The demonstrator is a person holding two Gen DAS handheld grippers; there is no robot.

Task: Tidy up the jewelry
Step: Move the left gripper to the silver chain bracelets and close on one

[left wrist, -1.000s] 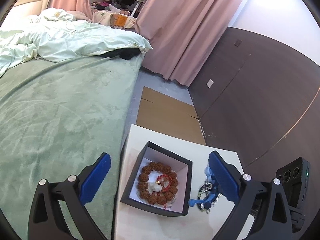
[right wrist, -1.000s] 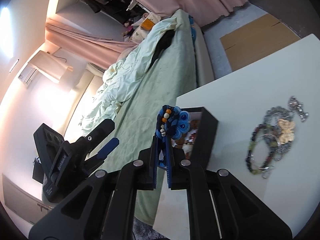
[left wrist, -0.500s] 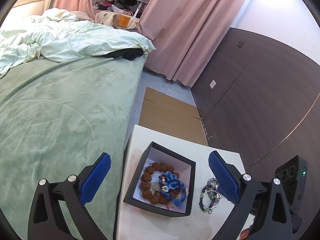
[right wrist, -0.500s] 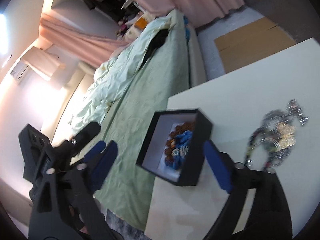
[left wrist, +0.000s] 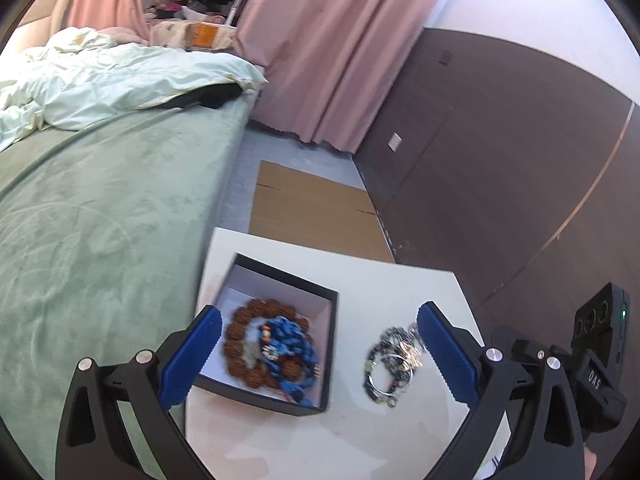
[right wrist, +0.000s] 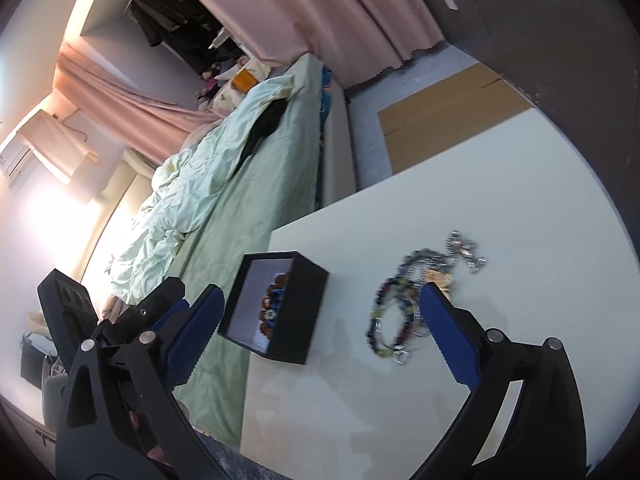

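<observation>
Lower centre of left wrist view: blue piece (left wrist: 289, 347) now lying in box (left wrist: 329, 340) on brown beads (left wrist: 240, 332), no longer pinched. Right gripper (right wrist: 320, 330) jaws opening, nothing between. Left gripper (left wrist: 320, 354) wide, empty. Next up, likely: pile (right wrist: 404, 308) on table (right wrist: 500, 208), right of box.

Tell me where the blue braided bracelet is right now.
In the left wrist view, the blue braided bracelet lies inside the open black box, on top of the brown bead bracelet, left of the loose jewelry pile on the white table.
</observation>
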